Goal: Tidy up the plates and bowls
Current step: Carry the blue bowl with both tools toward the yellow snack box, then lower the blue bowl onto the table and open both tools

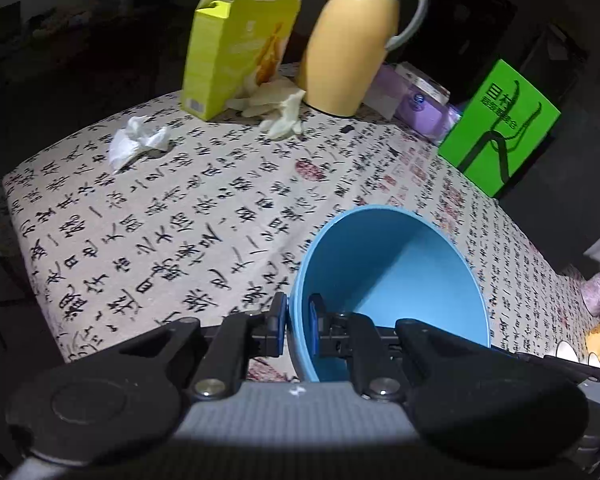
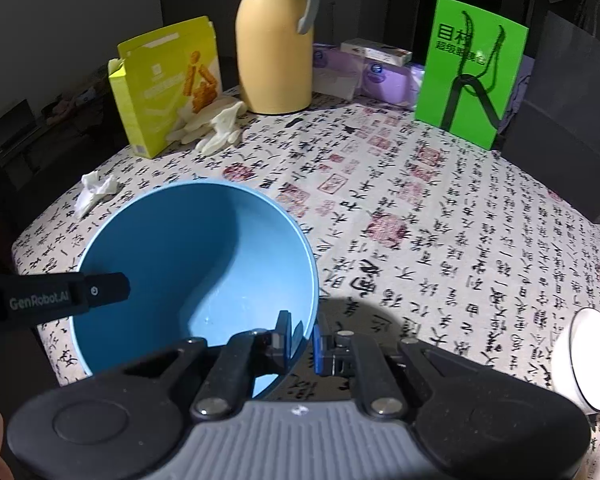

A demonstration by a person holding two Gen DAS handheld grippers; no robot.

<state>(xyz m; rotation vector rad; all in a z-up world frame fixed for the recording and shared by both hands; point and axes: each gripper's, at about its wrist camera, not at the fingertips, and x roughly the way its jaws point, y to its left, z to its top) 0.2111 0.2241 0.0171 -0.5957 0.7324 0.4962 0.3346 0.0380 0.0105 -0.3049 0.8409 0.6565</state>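
A large blue bowl hangs over the calligraphy-print tablecloth, held by both grippers at opposite sides of its rim. My left gripper is shut on the bowl's left rim, one pad outside the wall and one inside. In the right wrist view the same blue bowl fills the lower left, and my right gripper is shut on its right rim. The left gripper's black body crosses the bowl's far edge there. A white bowl sits at the right edge.
A yellow thermos jug, an open yellow-green box, pale gloves, a crumpled tissue, purple packs, a green sign and a dark bag line the far side of the tablecloth. Small cups stand at the right.
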